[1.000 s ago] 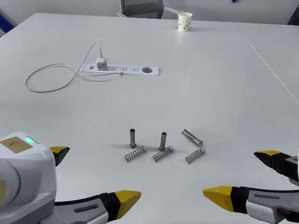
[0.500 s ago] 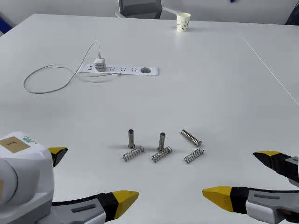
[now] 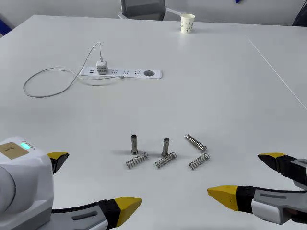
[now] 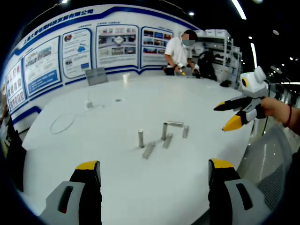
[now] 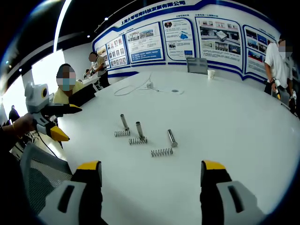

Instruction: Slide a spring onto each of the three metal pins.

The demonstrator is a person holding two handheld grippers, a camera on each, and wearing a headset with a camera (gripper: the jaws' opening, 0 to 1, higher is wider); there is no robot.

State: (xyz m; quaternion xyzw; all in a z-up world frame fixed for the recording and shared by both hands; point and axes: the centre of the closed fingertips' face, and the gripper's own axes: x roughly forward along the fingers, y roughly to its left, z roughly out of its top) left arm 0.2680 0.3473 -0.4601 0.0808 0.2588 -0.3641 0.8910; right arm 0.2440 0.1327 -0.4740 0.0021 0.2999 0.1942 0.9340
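The white table (image 3: 216, 96) runs off both sides. The left gripper (image 3: 93, 181) and right gripper (image 3: 242, 175), bodies cut off at the bottom, hover empty, jaws wide apart. Ahead between them two pins (image 3: 134, 143) stand and a third pin (image 3: 195, 142) lies flat, with three loose springs (image 3: 166, 160) just beside them (coils too fine to count).

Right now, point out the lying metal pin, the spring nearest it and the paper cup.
Silver metal pin lying flat (image 3: 196, 142), head view, mid-shaft.
Coiled steel spring beside it (image 3: 199, 161), head view, middle coils.
White paper cup (image 3: 187, 23), head view, side wall.
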